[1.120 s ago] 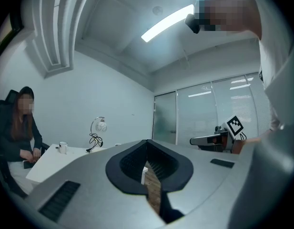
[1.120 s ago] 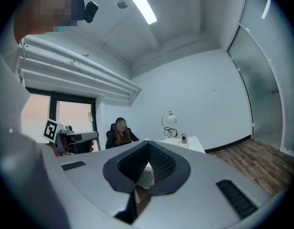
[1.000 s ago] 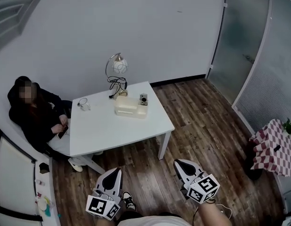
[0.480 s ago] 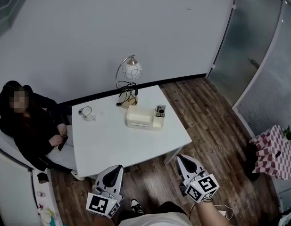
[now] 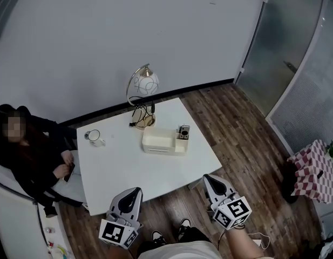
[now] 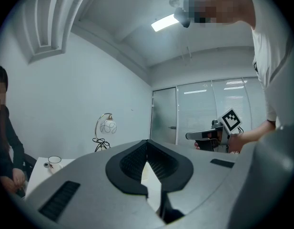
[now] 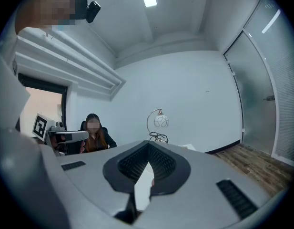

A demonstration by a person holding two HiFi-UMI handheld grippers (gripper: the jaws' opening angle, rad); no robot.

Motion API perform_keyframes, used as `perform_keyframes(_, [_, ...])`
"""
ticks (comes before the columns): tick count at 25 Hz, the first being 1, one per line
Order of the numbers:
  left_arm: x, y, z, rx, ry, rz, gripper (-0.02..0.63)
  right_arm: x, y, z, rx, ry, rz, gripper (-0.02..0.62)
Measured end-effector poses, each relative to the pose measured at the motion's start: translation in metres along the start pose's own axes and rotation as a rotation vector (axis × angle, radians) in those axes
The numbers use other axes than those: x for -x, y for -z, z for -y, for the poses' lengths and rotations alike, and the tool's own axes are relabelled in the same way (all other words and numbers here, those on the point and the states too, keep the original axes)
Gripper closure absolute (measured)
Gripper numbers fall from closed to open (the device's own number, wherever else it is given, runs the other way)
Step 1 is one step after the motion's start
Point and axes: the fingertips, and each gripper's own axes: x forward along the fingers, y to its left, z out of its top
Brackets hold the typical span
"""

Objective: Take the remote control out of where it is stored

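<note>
A: At six o'clock in the head view, how are the hands held?

B: Both reach forward, roughly level, toward the counter (image 5: 128,171). The left gripper (image 5: 135,191) is at seven o'clock, and its tip shows against the counter's near edge. The right gripper (image 5: 207,178) is at five o'clock, near the counter's near right corner. They sit side by side, well apart, with the marker cubes at the person's end.

A: And the fingers?

B: Clenched on both, tips together. Each gripper view shows only the counter and the room through the slot behind the tips.

A: Any writing?

B: Just black-and-white square markers on the left cube (image 5: 116,233) and the right cube (image 5: 232,212). Everything else is too small to read.

A: Where is the remote control?

B: I cannot pick it out. A cream box (image 5: 161,141) lies just past the counter's middle, toward one o'clock, with its long side running roughly nine to three. A small upright thing (image 5: 183,132) stands at the box's three o'clock end, too small to identify. So I cannot tell which way the remote control points or how its long axis lies.

A: What else is on the counter?

B: A lamp (image 5: 147,84) stands at the twelve o'clock edge, with dark cord bunched at its foot. A mug (image 5: 93,137) is at ten o'clock. A seated person (image 5: 26,155) is beside the nine o'clock edge.
</note>
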Motion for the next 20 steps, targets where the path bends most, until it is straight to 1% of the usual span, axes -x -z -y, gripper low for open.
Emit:
perform_keyframes(4, [-0.026,-0.002,0.010,0.006,-0.021,-0.008,0.598,-0.006,-0.004,0.028,-0.002,-0.007,-0.003,0.588])
perform_keyframes(7, [-0.048,-0.001,0.020,0.029,-0.040,-0.001,0.598,-0.006,-0.005,0.050,0.021,-0.027,-0.006,0.588])
perform_keyframes(10, [-0.064,0.003,0.027,0.021,-0.064,-0.006,0.598,-0.007,-0.002,0.071,0.034,-0.033,-0.008,0.588])
perform_keyframes(16, [-0.076,-0.001,0.021,0.008,-0.065,-0.006,0.598,-0.031,0.006,0.087,-0.006,0.016,-0.032,0.586])
perform_keyframes(20, [-0.077,-0.005,0.007,-0.001,-0.051,-0.013,0.598,-0.062,0.009,0.092,-0.020,0.062,-0.044,0.584])
